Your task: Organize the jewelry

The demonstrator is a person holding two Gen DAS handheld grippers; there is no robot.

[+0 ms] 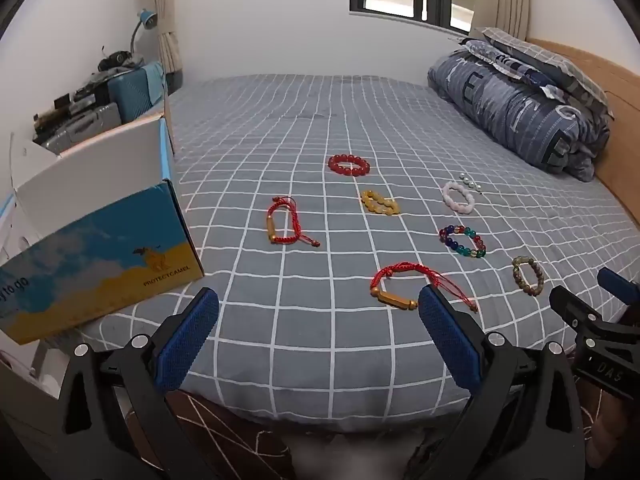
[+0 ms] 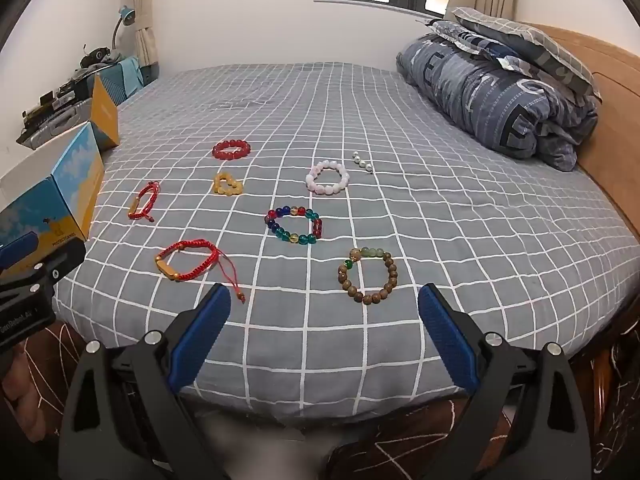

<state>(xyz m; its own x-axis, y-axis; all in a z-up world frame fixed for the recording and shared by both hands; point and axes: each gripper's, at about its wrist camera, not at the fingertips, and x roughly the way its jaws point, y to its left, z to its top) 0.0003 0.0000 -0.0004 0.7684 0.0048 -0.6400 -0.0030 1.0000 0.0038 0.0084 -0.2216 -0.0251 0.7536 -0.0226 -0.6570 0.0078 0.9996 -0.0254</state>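
An open box (image 1: 100,256) sits at the bed's (image 1: 320,120) left edge. Bracelets (image 2: 294,225) lie scattered on the sheet to its right, untouched. Left gripper (image 1: 318,312) and right gripper (image 2: 324,308) hover at the near edge, jaws wide apart, empty.

Both grippers spread wide, tilted downward

The left gripper (image 1: 318,306) hangs with its blue-padded fingers (image 1: 188,336) far apart, nothing between them. Beside it, the right gripper (image 2: 324,304) matches that pose, jaws wide and empty, both angled down.
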